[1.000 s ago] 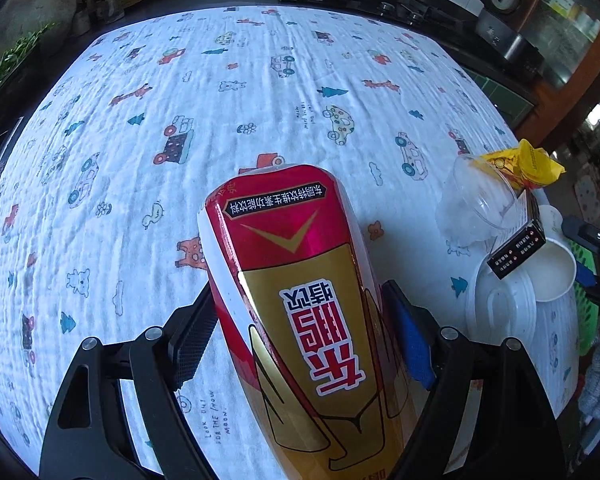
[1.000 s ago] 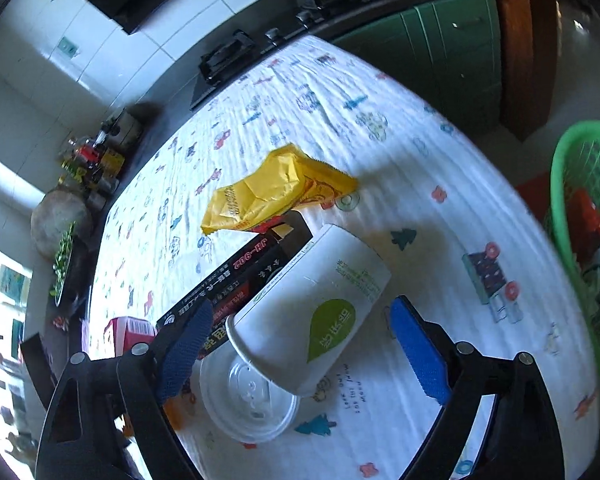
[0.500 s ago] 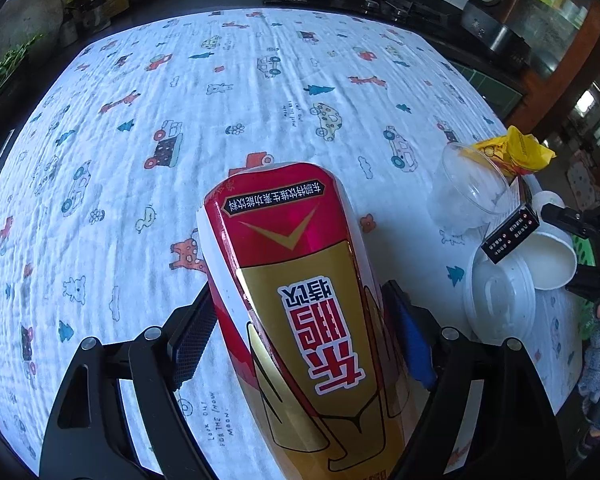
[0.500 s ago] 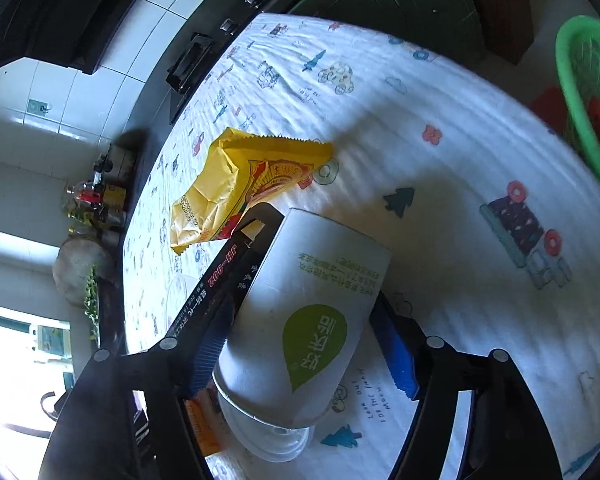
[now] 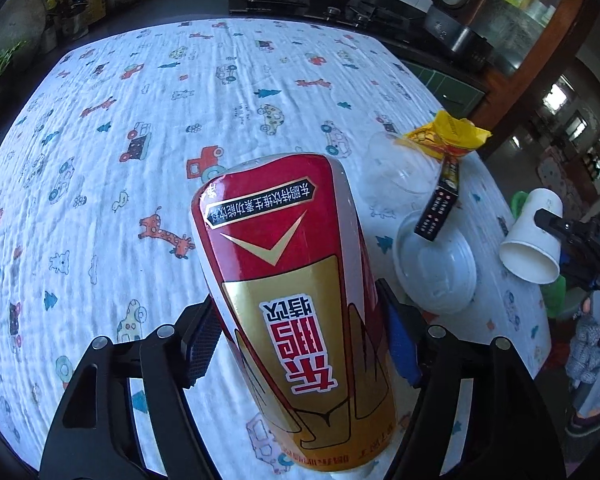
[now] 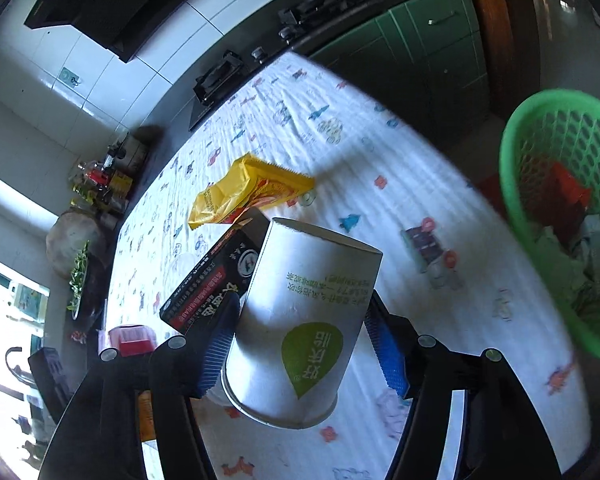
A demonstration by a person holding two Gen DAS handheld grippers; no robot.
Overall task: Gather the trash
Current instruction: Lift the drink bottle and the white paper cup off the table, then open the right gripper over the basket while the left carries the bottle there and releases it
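Observation:
A red and gold drink can (image 5: 292,280) stands out between the blue pads of my left gripper (image 5: 300,340). Its jaws are closing and the pads press on the can's sides, above the printed tablecloth (image 5: 140,120). My right gripper (image 6: 300,340) has its jaws closing on a white paper cup (image 6: 304,312) with a green leaf mark, and the pads grip its sides. In the left wrist view that cup (image 5: 532,240) hangs in the air past the table's right edge. A green mesh basket (image 6: 540,168) with trash in it sits to the right, below table level.
On the table's right part lie a yellow snack bag (image 6: 252,188), a black box (image 6: 216,276), a clear plastic cup (image 5: 400,168) and a white lid (image 5: 436,268). A stove and counter run along the far side of the table.
The right jaws came in on the paper cup and carried it up off the table, away from the white lid. The left gripper rose and shifted with the can between its pads.

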